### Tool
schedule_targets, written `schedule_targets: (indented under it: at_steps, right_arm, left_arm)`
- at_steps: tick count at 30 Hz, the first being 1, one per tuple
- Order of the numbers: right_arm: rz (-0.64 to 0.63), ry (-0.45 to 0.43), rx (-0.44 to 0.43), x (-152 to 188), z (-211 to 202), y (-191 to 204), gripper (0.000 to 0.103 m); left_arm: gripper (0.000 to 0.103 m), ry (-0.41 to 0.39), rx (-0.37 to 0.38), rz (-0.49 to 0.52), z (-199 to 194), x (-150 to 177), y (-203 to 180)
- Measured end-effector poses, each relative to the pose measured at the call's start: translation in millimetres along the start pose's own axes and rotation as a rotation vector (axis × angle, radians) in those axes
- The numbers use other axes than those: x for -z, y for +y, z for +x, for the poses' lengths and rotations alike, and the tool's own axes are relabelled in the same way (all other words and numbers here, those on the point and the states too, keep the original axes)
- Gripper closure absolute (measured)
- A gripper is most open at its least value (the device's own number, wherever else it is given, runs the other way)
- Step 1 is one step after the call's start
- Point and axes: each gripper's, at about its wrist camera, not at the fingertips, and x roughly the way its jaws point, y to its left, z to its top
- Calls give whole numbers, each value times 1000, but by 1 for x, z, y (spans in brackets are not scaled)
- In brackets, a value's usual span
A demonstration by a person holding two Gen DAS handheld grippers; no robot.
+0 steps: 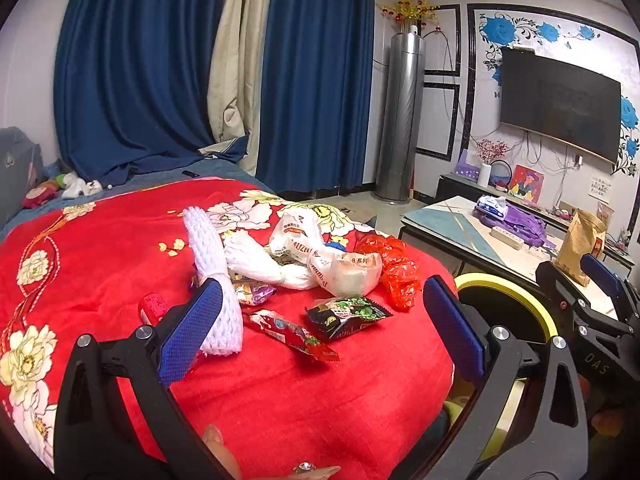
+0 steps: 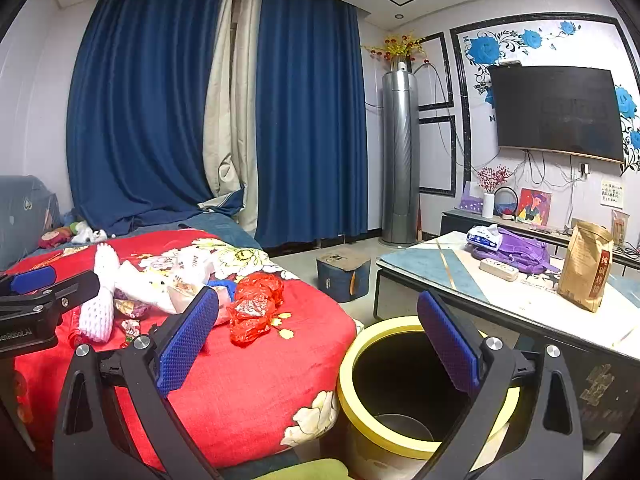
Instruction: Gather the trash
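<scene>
Trash lies heaped on a red flowered blanket (image 1: 100, 280): a white foam net (image 1: 212, 280), white plastic bags (image 1: 320, 256), a crumpled red plastic bag (image 1: 394, 270), a black-and-green snack wrapper (image 1: 346, 314), a red wrapper (image 1: 288, 330) and a shiny candy wrapper (image 1: 252, 292). My left gripper (image 1: 320, 328) hangs open over the wrappers and holds nothing. To its right stands a yellow-rimmed bin (image 2: 384, 326), dark inside. My right gripper (image 2: 318, 342) is open and empty between the blanket's edge and the bin. The red plastic bag (image 2: 254, 308) and foam net (image 2: 100, 296) lie to its left.
A low table (image 2: 452, 268) stands right of the bin with a brown paper bag (image 2: 586, 264), a purple bag (image 2: 516, 252) and a tissue pack (image 2: 484, 236). A blue box (image 2: 344, 276) sits on the floor. Curtains, a tower air conditioner (image 2: 400, 160) and a television (image 2: 556, 112) line the far walls.
</scene>
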Motion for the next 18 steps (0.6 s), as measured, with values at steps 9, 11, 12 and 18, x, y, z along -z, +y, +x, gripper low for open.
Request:
schedule_targets:
  at_steps: [9, 11, 12, 18]
  right_arm:
    - [0, 3, 1, -1, 0, 0, 6]
    - [3, 5, 2, 0, -1, -2, 6]
    - [4, 5, 3, 0, -1, -2, 6]
    - [4, 7, 4, 0, -2, -3, 6]
  left_arm:
    - [11, 0, 1, -1, 0, 0, 0]
    - [11, 0, 1, 0, 0, 0, 0]
    - [11, 0, -1, 0, 0, 0, 0]
    - [11, 0, 0, -1, 0, 0, 0]
